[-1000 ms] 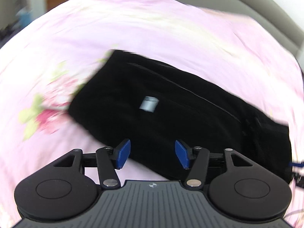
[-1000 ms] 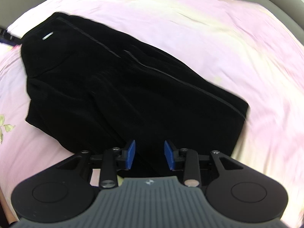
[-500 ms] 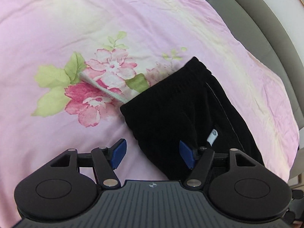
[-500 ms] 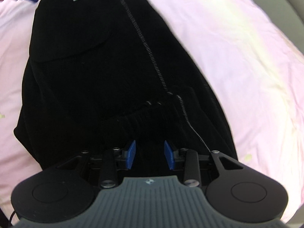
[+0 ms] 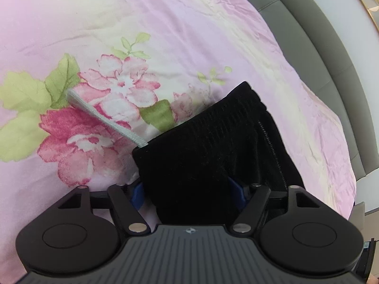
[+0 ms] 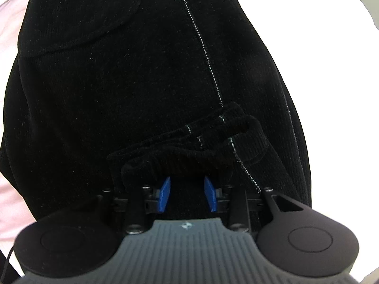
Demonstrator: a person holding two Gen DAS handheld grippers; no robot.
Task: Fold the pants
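Note:
Black corduroy pants [image 5: 213,146] lie folded on the pink floral bedsheet [image 5: 118,35]. In the left wrist view a corner of the waistband end sits between my left gripper's [image 5: 188,193] open blue pads, and a grey drawstring [image 5: 101,116] trails out to the left. In the right wrist view the pants [image 6: 118,71] fill the frame. My right gripper [image 6: 187,195] is open, its blue pads just below the bunched leg cuffs [image 6: 201,139], which lie on top of the pants.
The grey upholstered bed frame [image 5: 319,59] runs along the right side of the sheet. Pink sheet [image 6: 9,123] shows left of the pants in the right wrist view.
Both grippers have moved in closer to the pants. The left gripper's pads now straddle the waistband corner. The right gripper has come up to the leg cuffs.

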